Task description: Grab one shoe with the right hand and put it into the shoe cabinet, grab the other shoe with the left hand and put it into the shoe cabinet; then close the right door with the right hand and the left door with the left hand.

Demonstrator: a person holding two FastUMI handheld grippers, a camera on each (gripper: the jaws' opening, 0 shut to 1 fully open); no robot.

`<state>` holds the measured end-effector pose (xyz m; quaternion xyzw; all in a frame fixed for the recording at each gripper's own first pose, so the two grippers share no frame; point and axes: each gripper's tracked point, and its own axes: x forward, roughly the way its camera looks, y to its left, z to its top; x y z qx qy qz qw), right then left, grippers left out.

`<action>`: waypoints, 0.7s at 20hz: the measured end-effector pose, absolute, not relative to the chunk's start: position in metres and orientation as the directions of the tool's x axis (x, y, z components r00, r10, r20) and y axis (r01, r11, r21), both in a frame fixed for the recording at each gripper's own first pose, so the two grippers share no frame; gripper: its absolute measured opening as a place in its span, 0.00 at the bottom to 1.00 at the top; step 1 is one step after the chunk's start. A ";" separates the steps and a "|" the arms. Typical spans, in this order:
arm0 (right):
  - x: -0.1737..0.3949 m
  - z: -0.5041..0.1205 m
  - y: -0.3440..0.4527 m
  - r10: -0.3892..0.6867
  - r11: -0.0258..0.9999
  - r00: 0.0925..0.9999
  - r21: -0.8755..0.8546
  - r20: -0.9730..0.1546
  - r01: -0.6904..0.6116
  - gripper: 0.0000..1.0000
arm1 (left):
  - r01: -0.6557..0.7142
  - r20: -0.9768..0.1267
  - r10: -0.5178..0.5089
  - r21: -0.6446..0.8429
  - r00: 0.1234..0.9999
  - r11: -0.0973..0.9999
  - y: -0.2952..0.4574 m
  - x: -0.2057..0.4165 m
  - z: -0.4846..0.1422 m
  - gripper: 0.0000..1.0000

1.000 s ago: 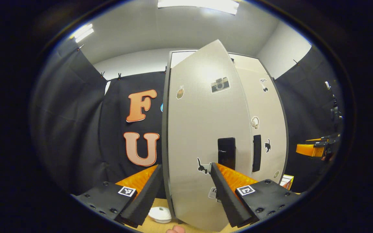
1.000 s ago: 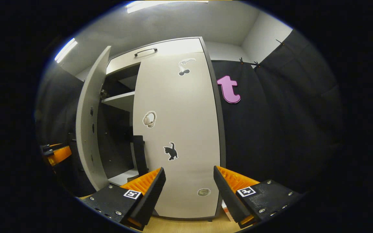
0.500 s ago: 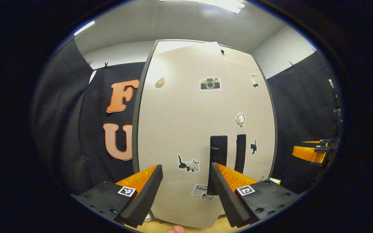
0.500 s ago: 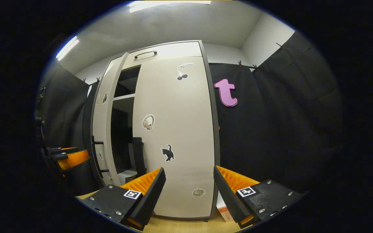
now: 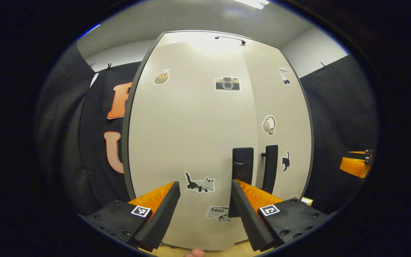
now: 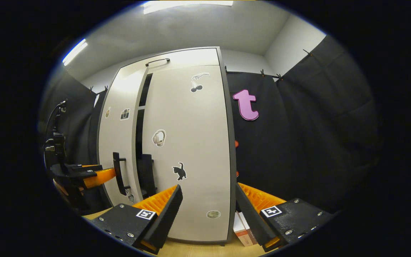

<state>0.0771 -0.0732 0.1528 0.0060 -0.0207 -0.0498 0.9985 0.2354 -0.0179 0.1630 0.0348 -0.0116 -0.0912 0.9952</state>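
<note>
Straight ahead of both grippers stands shoe cabinet (image 5: 223,37), pale grey with dark edging, tall, on wood floor (image 6: 198,250). Left door (image 5: 187,135) almost closed now, swung in from wide open a second ago; seen from the right gripper view, only a narrow dark gap (image 6: 140,142) left between it and right door (image 6: 191,150), which sits flush as before. Black upright handles (image 5: 242,162) side by side at the doors' meeting edges.

Stickers on the cabinet's left door: camera (image 5: 227,84), lying cat (image 5: 200,184), and below the cat a small sticker with printed writing (image 5: 218,211). On the cabinet's right door: headphones (image 5: 269,125), black cat (image 5: 285,161), cherries (image 6: 194,86).

Left gripper (image 5: 203,192) spread wide, nothing between the fingers, right fingertip in front of the left door's handle; cannot tell whether touching. Right gripper (image 6: 208,196) likewise spread and empty, facing the cabinet's right door, apart from it. Small cardboard box (image 6: 243,228) on the floor at the cabinet's right foot.
</note>
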 end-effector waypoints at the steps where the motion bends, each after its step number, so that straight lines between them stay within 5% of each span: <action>1: 0.077 0.154 -0.075 -0.101 0.995 0.994 0.015 0.041 0.101 0.92 | 0.180 0.017 -0.182 0.079 0.983 0.980 -0.019 0.240 0.164 0.95; 14: 0.076 0.152 -0.080 -0.102 0.995 0.994 -0.002 0.026 0.102 0.92 | 0.177 0.011 -0.178 0.048 0.984 0.983 -0.027 0.270 0.157 0.95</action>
